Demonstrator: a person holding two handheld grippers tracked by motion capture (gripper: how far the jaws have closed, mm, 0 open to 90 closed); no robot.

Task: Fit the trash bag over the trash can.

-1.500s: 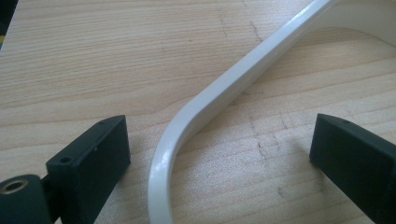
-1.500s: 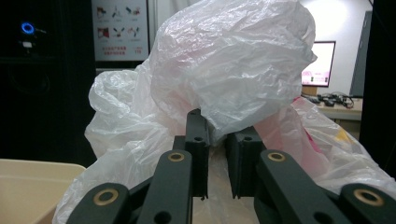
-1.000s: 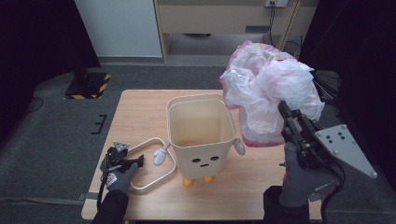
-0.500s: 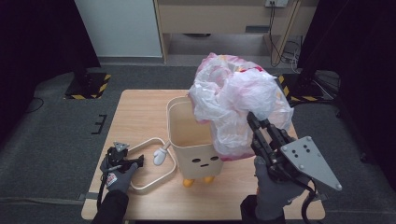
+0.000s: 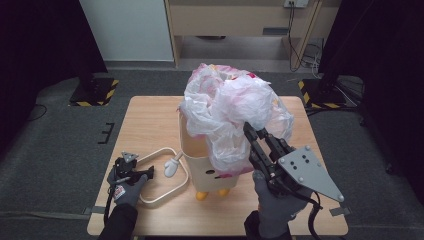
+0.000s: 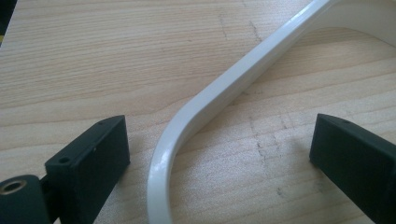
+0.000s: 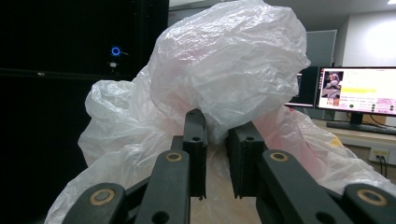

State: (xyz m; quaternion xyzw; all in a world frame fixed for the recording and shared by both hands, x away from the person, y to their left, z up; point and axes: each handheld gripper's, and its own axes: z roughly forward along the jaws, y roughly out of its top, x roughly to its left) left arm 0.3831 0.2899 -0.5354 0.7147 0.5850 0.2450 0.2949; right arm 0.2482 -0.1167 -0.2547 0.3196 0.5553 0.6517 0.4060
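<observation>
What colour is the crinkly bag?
The plastic bag is see-through white with pink patches, clearest in the right gripper view.

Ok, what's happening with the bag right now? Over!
Right gripper shut on bag, over bin. Left gripper open, straddling the white lid ring, not pinching. Bin mouth partly covered by bag.

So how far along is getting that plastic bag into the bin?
Done: the right tongs are shut on the plastic bag and hold it over the open bin. In hand: positioning it there. Left: settling the bag inside. The left tongs sit open around the bin's loose white ring.
</observation>
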